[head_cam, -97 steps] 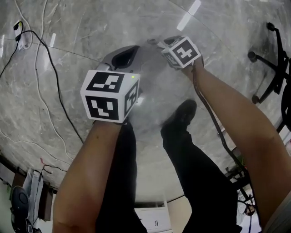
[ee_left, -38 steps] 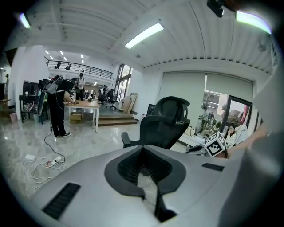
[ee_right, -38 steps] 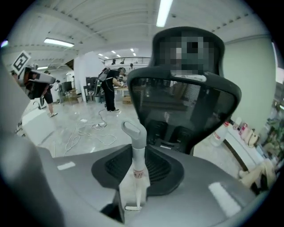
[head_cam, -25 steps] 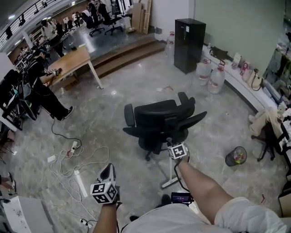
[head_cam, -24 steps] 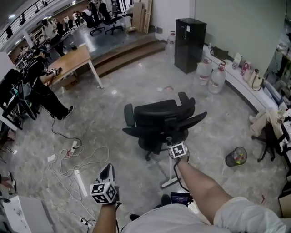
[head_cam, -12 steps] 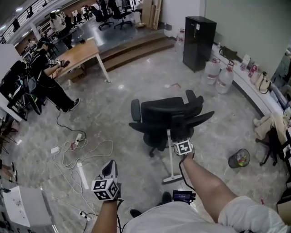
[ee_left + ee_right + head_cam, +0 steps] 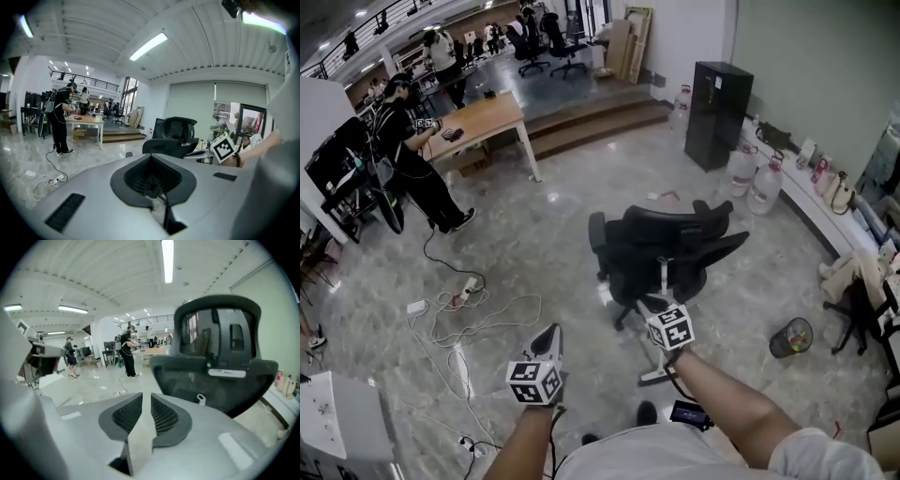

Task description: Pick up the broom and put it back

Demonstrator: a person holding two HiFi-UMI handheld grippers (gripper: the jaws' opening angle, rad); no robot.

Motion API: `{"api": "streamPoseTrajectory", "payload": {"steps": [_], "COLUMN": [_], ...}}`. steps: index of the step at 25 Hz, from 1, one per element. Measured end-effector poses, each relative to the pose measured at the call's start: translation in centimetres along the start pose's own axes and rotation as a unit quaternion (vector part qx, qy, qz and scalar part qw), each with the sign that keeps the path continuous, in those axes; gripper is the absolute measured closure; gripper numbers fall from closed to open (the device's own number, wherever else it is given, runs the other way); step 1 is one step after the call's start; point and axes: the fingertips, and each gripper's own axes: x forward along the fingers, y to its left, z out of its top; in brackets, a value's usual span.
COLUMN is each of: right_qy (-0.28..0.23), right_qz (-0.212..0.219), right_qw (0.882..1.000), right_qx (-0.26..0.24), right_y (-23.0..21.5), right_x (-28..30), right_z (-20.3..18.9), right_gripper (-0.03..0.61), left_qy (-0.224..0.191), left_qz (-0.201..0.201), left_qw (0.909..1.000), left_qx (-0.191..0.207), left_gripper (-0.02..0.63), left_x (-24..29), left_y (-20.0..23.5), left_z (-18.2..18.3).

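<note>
ahead: blocked by chair (image 7: 661, 242), broom (image 7: 663, 279) propped on near side | left: floor strewn with cables (image 7: 478, 314) | right: open floor up to bin (image 7: 791, 337) | far: clear to cabinet (image 7: 718, 101)

The left gripper (image 7: 551, 330) and right gripper (image 7: 653, 306) are pale grey shells with dark ribbed pads (image 7: 164, 416). Each bears a white cube (image 7: 534, 382) printed with black square markers. A dark cable (image 7: 675, 380) trails along the right forearm. The person wears a light short-sleeved top (image 7: 675, 455) and, seemingly, dark shoes (image 7: 646, 412).
</note>
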Motion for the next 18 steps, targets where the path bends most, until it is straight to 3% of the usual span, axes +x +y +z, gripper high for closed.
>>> {"api": "streamPoseTrajectory", "payload": {"steps": [5,10,18], "right_qy": [-0.059,-0.117,-0.16], "right_qz": [0.073,0.139,0.213], "right_qw": [0.995,0.982,0.961], "right_qx": [-0.031,-0.052,-0.067], "right_y": [15.3,28.9,44.1], "right_x": [-4.1,-7.8,-10.4], "right_z": [6.3,9.6,11.8], "right_gripper": [0.553,0.575,0.577], "left_qy": [-0.02,-0.056,-0.071], "left_qz": [-0.024,-0.037,-0.019], "left_qw": [0.9995,0.9977,0.9973], "left_qx": [0.01,-0.006,0.003], "left_gripper": [0.609,0.609,0.609], "left_x": [-7.0,-15.0,-24.4], "left_y": [2.3,4.4,8.2], "left_z": [1.4,2.0,1.8]}}
